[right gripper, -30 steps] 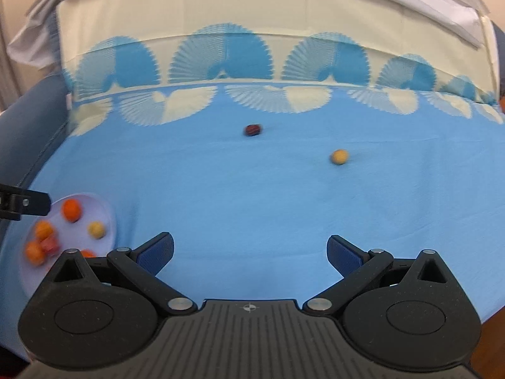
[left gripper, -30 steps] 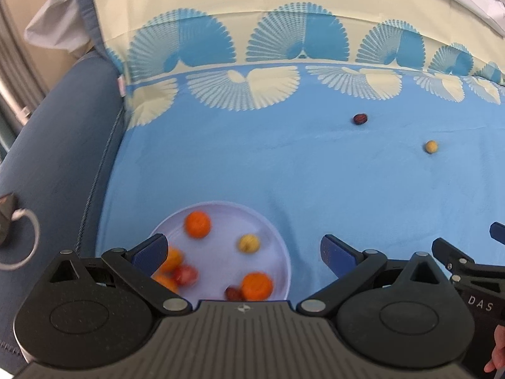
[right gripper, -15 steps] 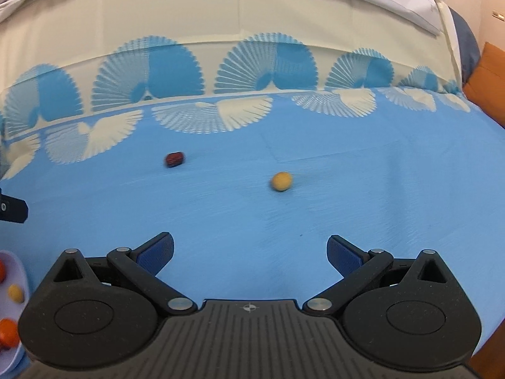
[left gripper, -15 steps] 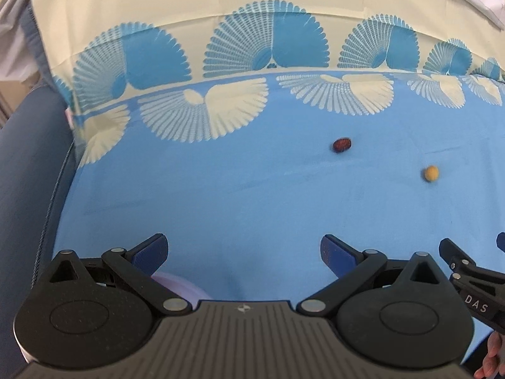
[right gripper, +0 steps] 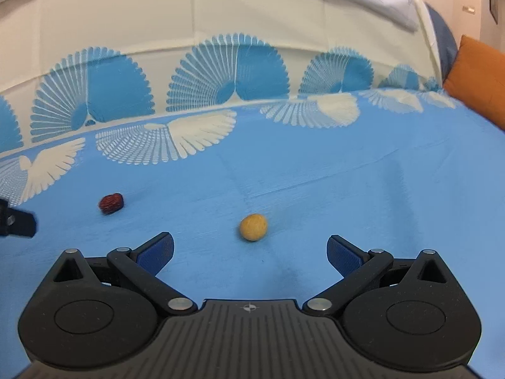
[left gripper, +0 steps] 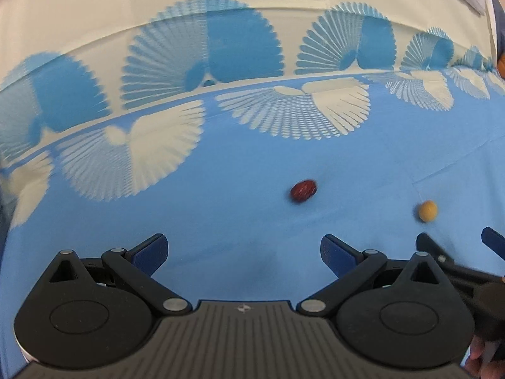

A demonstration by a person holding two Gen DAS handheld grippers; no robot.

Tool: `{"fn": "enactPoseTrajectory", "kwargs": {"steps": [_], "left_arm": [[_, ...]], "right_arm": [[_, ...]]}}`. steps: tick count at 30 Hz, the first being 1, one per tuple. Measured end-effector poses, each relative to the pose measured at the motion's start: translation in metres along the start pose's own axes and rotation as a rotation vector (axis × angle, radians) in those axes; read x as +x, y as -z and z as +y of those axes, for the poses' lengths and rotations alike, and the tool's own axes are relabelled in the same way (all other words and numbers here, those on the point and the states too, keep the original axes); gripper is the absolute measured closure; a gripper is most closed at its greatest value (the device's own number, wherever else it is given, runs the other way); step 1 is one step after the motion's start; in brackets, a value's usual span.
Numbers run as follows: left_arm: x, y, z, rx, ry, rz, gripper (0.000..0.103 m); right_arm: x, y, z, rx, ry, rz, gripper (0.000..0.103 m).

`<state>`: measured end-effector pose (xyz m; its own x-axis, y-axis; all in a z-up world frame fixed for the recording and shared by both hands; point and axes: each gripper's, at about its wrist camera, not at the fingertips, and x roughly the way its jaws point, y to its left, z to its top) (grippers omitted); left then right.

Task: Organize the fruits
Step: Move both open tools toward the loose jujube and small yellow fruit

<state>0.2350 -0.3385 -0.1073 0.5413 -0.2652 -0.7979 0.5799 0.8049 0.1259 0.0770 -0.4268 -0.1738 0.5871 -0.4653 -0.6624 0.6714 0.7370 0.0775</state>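
Observation:
A dark red date [left gripper: 303, 190] and a small round yellow fruit [left gripper: 427, 211] lie on the blue cloth. My left gripper [left gripper: 243, 249] is open and empty, with the date ahead and slightly right of it. My right gripper [right gripper: 250, 255] is open and empty, with the yellow fruit [right gripper: 253, 227] just ahead between its fingers' line. The date [right gripper: 111, 203] lies to its left. The right gripper also shows at the right edge of the left wrist view [left gripper: 457, 246]. The plate of fruits is out of view.
The blue cloth [right gripper: 347, 183] with a fan pattern covers the seat and runs up a cream backrest [right gripper: 252, 9]. An orange cushion [right gripper: 479, 79] sits at the far right. A part of the left gripper [right gripper: 15, 224] shows at the left edge.
Both grippers have moved right and forward, away from the plate, which has left both views. The date and the yellow fruit are now closer and larger.

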Motion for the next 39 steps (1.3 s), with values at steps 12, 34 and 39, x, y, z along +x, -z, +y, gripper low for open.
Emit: {"fn": "enactPoseTrajectory", "kwargs": {"steps": [12,34,39], "left_arm": [[0.105,-0.025,-0.036,0.133,0.094,-0.01,0.0],[0.109,-0.026,-0.029,0.092,0.127,0.016,0.0],[0.109,-0.027,-0.029,0.088,0.124,0.021,0.0]], "right_arm": [[0.08,0.005,-0.003,-0.057,0.001,0.004,0.001],[0.081,0.006,-0.004,-0.054,-0.002,-0.003,0.001],[0.082,0.006,-0.003,-0.055,-0.002,-0.003,0.001]]}}
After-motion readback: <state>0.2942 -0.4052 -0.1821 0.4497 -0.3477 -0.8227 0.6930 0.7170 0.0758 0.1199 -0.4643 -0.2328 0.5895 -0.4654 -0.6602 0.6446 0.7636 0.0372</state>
